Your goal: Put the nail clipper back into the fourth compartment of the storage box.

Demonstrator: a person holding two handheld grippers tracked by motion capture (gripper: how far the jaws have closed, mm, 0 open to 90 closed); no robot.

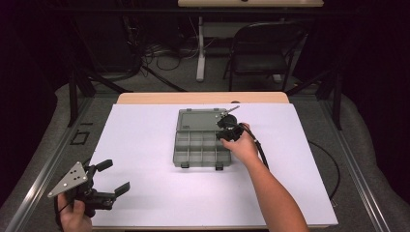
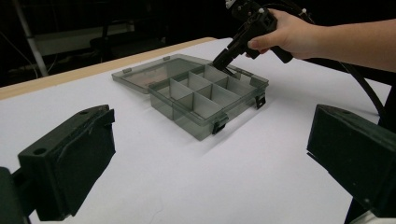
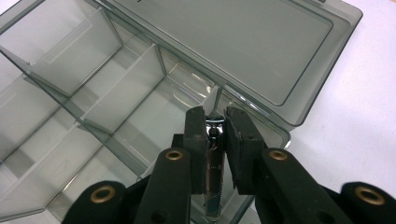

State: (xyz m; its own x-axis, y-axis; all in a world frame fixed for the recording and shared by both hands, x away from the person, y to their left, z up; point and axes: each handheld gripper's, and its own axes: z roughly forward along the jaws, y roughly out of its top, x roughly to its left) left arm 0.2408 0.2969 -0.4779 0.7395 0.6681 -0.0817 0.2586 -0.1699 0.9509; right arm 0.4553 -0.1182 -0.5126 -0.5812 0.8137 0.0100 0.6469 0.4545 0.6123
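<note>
Counter [image 1: 145, 159]: white-covered surface with a wooden far edge, carrying one item of work

Smoky grey translucent plastic organiser box [image 1: 193, 150]: open, lid [image 1: 198, 121] laid flat behind it, tray split by thin dividers into compartments, all of which look vacant. Two dark latches on its near wall. The box sits directly under and ahead of the right gripper's fingers, well apart from the left gripper's fingers

Right gripper [image 3: 216, 140]: fingers clamped on a small shiny metal nail clipper [image 3: 214, 163], held upright between the pads, its pin end uppermost in the right gripper view. The clipper hangs over the compartment nearest the lid hinge at the box's right end, just beside the side wall

Left gripper [image 1: 113, 179]: fingers wide apart, holding nothing, resting at the near left corner of the counter

Judgement on the step in hand: placing the clipper into that end compartment. Done well, the fingers go down between divider and wall without touching either, and part only once the clipper's low end is near the floor, lest it bounce out
</note>
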